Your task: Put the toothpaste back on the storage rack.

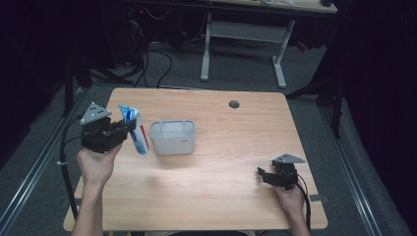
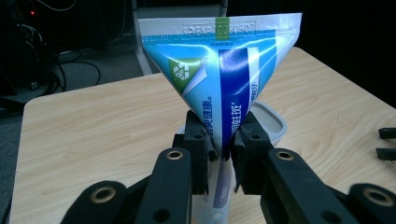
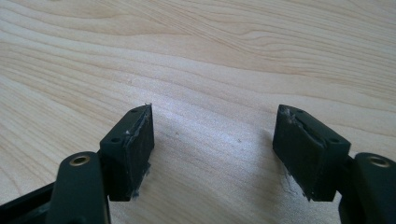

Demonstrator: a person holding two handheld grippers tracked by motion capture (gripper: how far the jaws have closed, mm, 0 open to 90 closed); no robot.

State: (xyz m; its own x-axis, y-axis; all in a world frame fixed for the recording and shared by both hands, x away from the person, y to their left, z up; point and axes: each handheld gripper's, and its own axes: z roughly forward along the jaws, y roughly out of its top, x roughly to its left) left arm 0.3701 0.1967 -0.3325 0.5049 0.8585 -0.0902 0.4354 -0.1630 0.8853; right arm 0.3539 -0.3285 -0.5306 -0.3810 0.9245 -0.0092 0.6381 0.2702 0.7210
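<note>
With my left gripper [image 2: 223, 149] clamped on the toothpaste tube [image 2: 219, 70], I'd centre it over the tub [image 1: 172, 137] beyond the jaws before releasing, while my right gripper [image 3: 212, 149] waits, jaws apart.

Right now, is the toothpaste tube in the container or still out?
Out. The toothpaste tube hangs clamped in the left gripper, crimped end up, left of the translucent container, which looks empty.

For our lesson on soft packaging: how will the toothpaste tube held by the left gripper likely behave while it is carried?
The toothpaste tube probably gives under pressure: the left gripper has its jaws pinching it narrow while the crimped end fans wide. Its glossy skin may be slippery. Held near one end, the long body could sag or swing beside the plastic container.
</note>
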